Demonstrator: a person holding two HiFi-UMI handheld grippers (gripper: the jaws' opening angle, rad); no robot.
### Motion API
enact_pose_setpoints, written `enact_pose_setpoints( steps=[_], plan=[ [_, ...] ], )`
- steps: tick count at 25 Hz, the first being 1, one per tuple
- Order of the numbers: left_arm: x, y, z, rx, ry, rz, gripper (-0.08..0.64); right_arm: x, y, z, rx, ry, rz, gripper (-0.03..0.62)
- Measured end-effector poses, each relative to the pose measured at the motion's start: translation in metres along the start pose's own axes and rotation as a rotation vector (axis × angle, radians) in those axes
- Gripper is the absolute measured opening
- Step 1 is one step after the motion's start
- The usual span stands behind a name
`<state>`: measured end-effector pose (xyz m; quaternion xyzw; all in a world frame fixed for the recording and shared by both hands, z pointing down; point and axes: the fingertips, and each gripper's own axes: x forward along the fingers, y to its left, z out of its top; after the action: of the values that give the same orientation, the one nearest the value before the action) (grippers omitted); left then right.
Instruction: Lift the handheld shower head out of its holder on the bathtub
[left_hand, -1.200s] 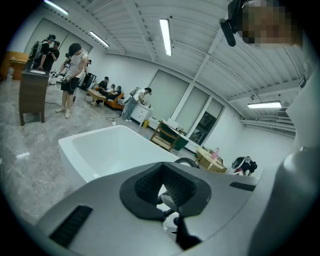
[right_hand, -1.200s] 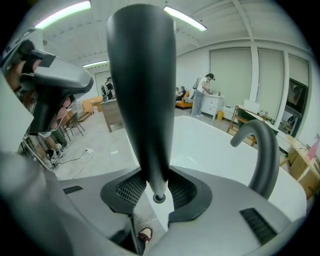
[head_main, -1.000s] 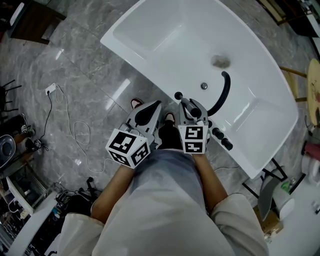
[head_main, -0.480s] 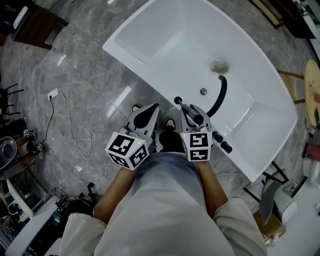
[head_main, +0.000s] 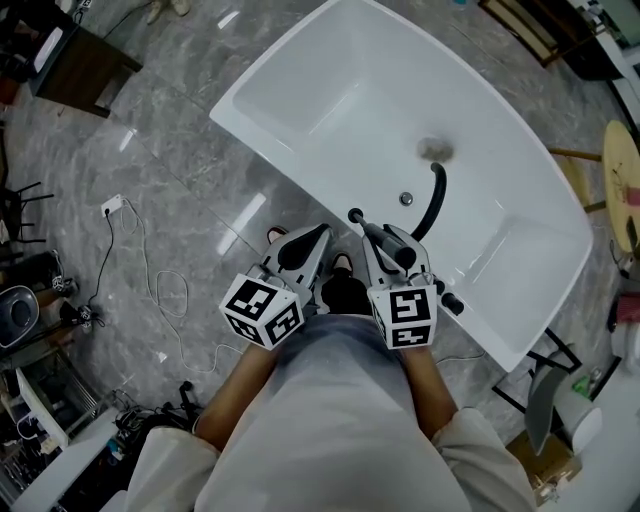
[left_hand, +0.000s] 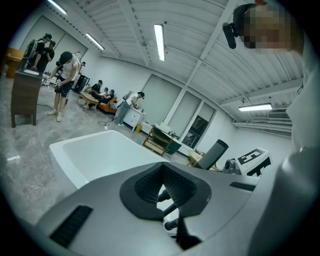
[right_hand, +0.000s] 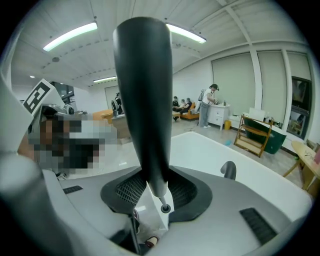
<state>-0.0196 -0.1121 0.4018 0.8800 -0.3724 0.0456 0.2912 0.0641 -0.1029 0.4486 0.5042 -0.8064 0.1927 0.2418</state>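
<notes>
A curved black spout arcs over the white oval bathtub. At its near rim, the right gripper pinches the dark tapered handheld shower head. The left gripper is pressed together, empty.

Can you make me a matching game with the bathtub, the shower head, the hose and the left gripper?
Things:
1. bathtub
2. shower head
3. hose
4. left gripper

States:
A. jaws together, nothing held
B. white
C. held in the right gripper jaws
D. curves inside the bathtub

Pairs: 1-B, 2-C, 3-D, 4-A
</notes>
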Motion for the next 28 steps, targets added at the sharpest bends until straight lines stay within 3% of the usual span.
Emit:
enact_pose_setpoints(
  steps=[9,15,22,28],
  plan=[
    [0.005,-0.012,0.02,0.016,-0.041,-0.047,-0.003,-0.023,0.001,0.03,-0.021,-0.07,0.022,0.144],
    [0.004,-0.02,0.02,-0.022,-0.054,-0.067,-0.003,-0.041,0.006,0.045,-0.027,-0.113,0.031,0.144],
    [0.0,-0.024,0.029,0.002,-0.082,-0.069,-0.003,-0.059,0.011,0.066,-0.043,-0.173,0.046,0.144],
    [-0.001,-0.041,0.038,0.085,-0.092,-0.081,-0.003,-0.071,0.011,0.081,-0.021,-0.215,0.047,0.144]
  ],
)
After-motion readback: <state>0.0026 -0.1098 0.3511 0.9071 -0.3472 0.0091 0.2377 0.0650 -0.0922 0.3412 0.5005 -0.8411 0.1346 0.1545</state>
